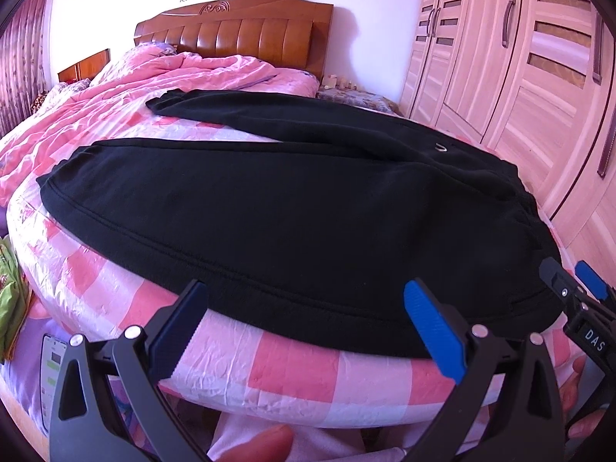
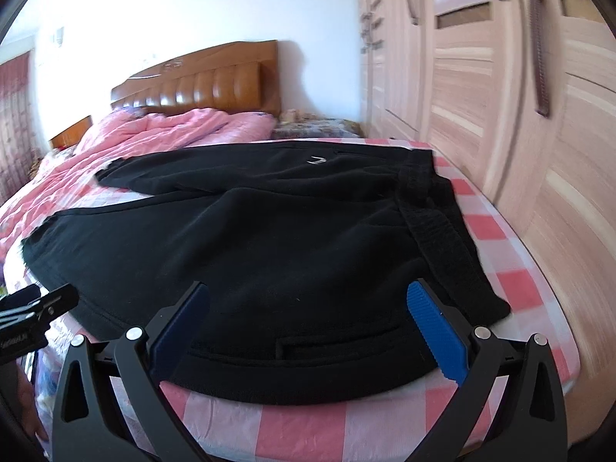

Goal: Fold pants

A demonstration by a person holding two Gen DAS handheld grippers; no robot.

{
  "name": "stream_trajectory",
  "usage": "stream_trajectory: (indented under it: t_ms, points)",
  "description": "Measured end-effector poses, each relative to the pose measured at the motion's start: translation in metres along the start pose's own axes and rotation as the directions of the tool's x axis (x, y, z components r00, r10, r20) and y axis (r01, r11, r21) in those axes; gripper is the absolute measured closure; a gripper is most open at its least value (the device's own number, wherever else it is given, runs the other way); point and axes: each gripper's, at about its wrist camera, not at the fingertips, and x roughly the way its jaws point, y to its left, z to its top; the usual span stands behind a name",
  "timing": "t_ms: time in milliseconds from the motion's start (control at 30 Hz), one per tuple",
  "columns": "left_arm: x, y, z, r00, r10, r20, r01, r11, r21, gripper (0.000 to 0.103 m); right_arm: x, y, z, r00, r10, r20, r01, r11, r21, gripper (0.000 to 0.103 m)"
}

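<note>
Black pants (image 1: 269, 208) lie spread flat on the pink-and-white checked bed sheet (image 1: 292, 369). The waistband (image 2: 435, 223) is to the right and both legs run to the left. One leg lies along the near bed edge; the other leg (image 1: 238, 111) angles toward the duvet. My left gripper (image 1: 308, 308) is open, just above the near side seam and holding nothing. My right gripper (image 2: 308, 296) is also open, hovering over the hip area near a pocket slit (image 2: 338, 342). Each gripper shows at the edge of the other's view: the right gripper (image 1: 573, 277) and the left gripper (image 2: 46, 304).
A rumpled pink duvet (image 1: 161, 77) fills the far half of the bed, below a wooden headboard (image 1: 235, 30). Wardrobe doors (image 1: 519, 77) stand close on the right. A phone (image 1: 54, 365) and a green item (image 1: 11, 288) lie low on the left. A person's finger (image 1: 261, 442) shows at the bottom.
</note>
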Motion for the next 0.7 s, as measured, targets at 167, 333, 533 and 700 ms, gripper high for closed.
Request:
stream_trajectory:
  t_ms: [167, 333, 533, 700]
  points:
    - [0.007, -0.007, 0.004, 1.000, -0.004, 0.025, 0.003, 0.998, 0.065, 0.001, 0.024, -0.010, 0.021, 0.990, 0.128, -0.053, -0.129, 0.991, -0.034, 0.004]
    - [0.037, -0.033, 0.004, 0.981, 0.176, -0.079, -0.146, 0.944, 0.297, 0.001, 0.056, -0.025, 0.053, 0.964, 0.226, -0.139, -0.229, 0.973, -0.007, 0.004]
    - [0.029, -0.040, 0.039, 0.995, 0.090, 0.031, -0.095, 0.930, 0.354, 0.001, 0.086, -0.041, 0.106, 0.976, 0.156, -0.153, -0.169, 0.983, -0.074, 0.004]
    - [0.056, -0.049, 0.095, 1.000, 0.001, -0.031, 0.012, 0.914, 0.406, 0.001, 0.130, -0.047, 0.148, 0.970, 0.119, -0.210, -0.152, 0.978, -0.143, 0.004]
